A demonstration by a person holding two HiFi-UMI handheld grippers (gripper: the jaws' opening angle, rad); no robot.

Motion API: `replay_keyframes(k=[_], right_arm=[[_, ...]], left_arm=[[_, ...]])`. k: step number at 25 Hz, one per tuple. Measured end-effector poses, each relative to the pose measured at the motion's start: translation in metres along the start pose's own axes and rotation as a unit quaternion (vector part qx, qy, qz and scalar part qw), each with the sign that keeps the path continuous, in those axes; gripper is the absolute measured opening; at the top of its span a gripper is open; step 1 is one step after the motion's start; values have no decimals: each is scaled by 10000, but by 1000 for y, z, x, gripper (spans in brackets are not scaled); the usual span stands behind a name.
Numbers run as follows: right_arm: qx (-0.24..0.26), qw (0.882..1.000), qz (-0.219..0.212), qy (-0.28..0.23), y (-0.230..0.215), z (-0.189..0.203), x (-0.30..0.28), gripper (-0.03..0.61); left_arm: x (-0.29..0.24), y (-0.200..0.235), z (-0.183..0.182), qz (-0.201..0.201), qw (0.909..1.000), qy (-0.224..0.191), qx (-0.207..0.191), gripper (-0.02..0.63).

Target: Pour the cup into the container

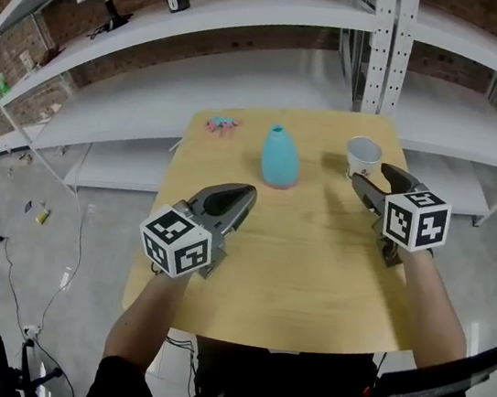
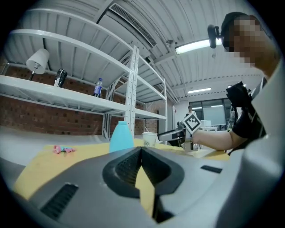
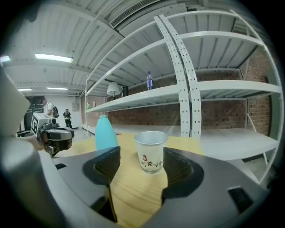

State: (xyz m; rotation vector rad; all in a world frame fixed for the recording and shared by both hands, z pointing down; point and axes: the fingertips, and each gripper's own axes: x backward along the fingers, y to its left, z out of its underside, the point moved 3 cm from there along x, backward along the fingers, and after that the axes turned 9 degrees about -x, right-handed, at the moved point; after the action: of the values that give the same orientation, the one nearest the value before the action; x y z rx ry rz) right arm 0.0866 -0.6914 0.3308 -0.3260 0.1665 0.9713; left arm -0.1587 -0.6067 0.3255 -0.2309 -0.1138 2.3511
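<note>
Paper cup (image 1: 363, 155), upright at table's (image 1: 309, 285) 1 o'clock: likely light, thin-walled, crushable, so grip mid-wall gently; right gripper (image 1: 372, 179) wide open, empty, just before it; left gripper (image 1: 246, 193) closed on nothing.

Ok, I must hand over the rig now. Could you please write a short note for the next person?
Left gripper: shut, empty, over the table, near the blue container.
Right gripper: open, empty, aimed at the paper cup, which stands just ahead of its jaws, untouched.
Things: the container stands upright mid-table. The cup stands upright to its right, near the far edge.
Done: only the approach; the cup is not gripped and nothing is poured.
Left to do: close on the cup, lift it, tip it over the container's narrow mouth.
</note>
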Motion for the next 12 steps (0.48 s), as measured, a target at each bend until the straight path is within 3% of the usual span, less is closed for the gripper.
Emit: replay_keyframes(k=[12], right_arm=[[20,9998,127,151,-8,4,-33,284]], left_arm=[[-1,13,17,-37,10000,25,45,-2]])
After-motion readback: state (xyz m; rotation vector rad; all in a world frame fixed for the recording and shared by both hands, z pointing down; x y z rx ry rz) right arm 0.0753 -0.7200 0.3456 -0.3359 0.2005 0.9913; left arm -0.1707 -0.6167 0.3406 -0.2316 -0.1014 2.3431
